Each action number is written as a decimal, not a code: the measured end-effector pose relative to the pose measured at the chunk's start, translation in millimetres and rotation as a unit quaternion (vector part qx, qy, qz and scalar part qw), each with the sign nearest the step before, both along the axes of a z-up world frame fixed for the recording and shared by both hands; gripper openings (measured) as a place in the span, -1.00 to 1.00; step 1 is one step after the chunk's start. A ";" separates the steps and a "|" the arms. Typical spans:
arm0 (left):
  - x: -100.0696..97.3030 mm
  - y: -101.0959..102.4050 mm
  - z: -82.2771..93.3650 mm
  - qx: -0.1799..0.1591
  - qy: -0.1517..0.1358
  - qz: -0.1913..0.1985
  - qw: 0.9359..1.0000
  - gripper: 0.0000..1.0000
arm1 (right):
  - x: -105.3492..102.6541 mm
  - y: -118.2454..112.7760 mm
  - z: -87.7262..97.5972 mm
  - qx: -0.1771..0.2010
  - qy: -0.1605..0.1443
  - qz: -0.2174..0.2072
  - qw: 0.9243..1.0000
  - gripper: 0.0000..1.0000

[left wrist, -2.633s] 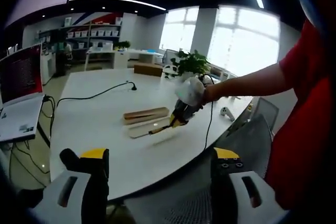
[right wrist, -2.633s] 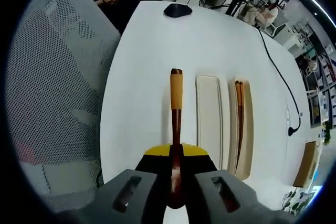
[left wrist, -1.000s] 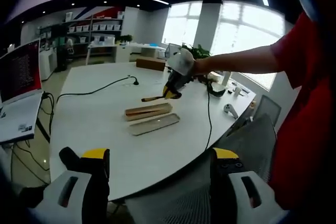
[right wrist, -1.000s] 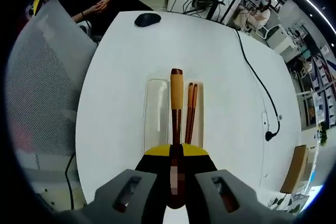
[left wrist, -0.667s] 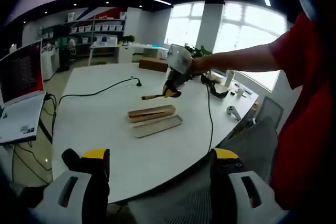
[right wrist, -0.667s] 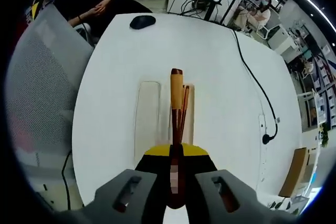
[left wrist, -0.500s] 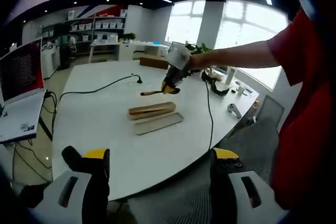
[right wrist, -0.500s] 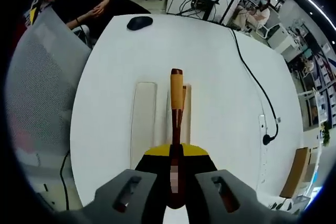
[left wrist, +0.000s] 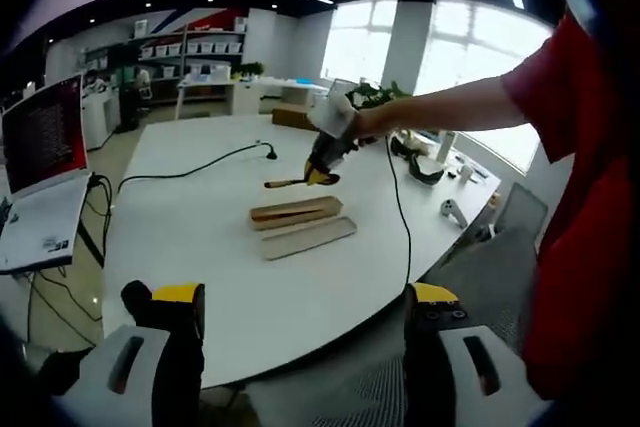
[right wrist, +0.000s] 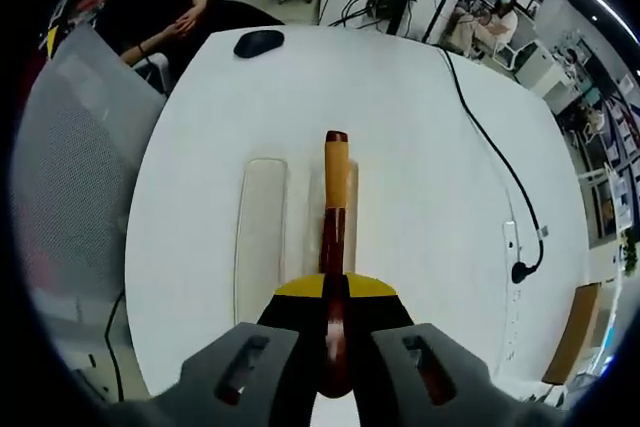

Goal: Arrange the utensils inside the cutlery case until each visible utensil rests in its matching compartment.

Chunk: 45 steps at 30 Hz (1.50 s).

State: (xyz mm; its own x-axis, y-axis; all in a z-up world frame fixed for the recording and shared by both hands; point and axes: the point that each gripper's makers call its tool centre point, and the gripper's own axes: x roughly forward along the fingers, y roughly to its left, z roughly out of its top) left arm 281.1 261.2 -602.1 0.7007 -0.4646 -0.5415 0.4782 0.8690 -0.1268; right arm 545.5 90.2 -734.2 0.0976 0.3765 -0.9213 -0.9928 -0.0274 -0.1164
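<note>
Right gripper view: right gripper (right wrist: 334, 319) clamps the brown wooden utensil with yellow band (right wrist: 336, 182), now directly over the wooden cutlery case (right wrist: 345, 209), hiding its chopsticks; left gripper (left wrist: 295, 299) wide open, empty, near edge of white table (left wrist: 200, 237).

Right claw (right wrist: 335, 317) clamped; left claw (left wrist: 300, 347) agape

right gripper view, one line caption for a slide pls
Right gripper holds a wooden utensil above the cutlery case on a white table.
</note>
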 end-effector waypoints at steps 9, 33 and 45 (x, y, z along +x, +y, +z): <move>6.2 2.4 3.8 -0.005 -0.008 0.010 1.000 0.78 | 8.4 3.5 -21.7 0.007 0.004 -0.002 1.000 -0.97; 2.5 0.4 7.5 -0.013 -0.001 0.018 1.000 0.72 | 0.5 6.0 -62.1 -0.016 0.012 0.022 1.000 -0.97; 1.1 0.6 5.5 -0.019 0.005 0.026 0.999 0.72 | -0.2 4.9 -73.9 -0.033 0.022 0.034 0.999 -0.97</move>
